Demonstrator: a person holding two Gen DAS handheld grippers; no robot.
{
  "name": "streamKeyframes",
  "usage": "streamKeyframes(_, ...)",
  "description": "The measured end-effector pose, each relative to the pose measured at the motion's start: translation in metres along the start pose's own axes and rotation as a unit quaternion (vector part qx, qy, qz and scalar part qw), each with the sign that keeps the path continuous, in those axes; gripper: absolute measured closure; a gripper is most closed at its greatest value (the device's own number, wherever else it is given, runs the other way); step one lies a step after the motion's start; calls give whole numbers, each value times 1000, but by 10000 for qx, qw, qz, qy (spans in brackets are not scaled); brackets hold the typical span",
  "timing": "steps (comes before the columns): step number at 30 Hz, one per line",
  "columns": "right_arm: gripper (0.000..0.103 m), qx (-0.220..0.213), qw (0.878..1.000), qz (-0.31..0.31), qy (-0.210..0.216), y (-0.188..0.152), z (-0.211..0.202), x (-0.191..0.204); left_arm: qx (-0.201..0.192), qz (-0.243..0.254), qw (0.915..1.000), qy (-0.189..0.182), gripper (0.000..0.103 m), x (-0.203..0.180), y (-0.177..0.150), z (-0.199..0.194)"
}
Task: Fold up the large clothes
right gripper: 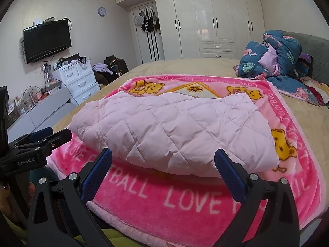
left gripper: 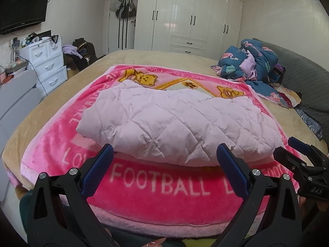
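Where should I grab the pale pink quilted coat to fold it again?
Probably the near rolled edge of the quilted coat, approached low from the near side. It bulges clear of the pink blanket, and the open left gripper and right gripper already face it.

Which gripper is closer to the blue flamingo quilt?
Right. The right gripper is on the side of the blue flamingo quilt; the left gripper is farther from it.

Wide bed w/ tan plush cover [left gripper: 115,59], bedding on top.
Bright pink fleece blanket w/ bear print & white lettering [left gripper: 164,183] spread flat across near part; rumpled dark-blue floral quilt [right gripper: 273,61] heaped far right, near grey padded headboard [right gripper: 314,47].
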State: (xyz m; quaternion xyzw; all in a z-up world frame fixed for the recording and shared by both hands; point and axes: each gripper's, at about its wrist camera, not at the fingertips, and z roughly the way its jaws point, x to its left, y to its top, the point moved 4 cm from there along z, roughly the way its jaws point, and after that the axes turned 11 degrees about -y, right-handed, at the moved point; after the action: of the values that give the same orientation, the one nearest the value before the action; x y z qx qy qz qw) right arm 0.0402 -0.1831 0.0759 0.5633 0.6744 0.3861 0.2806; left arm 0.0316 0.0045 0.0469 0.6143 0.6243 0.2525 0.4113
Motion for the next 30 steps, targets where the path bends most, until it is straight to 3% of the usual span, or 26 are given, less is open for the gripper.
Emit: streamKeyframes(30,4,53,10000,16,28,-3,4,3,69,18,9999,126,9,3,0,0)
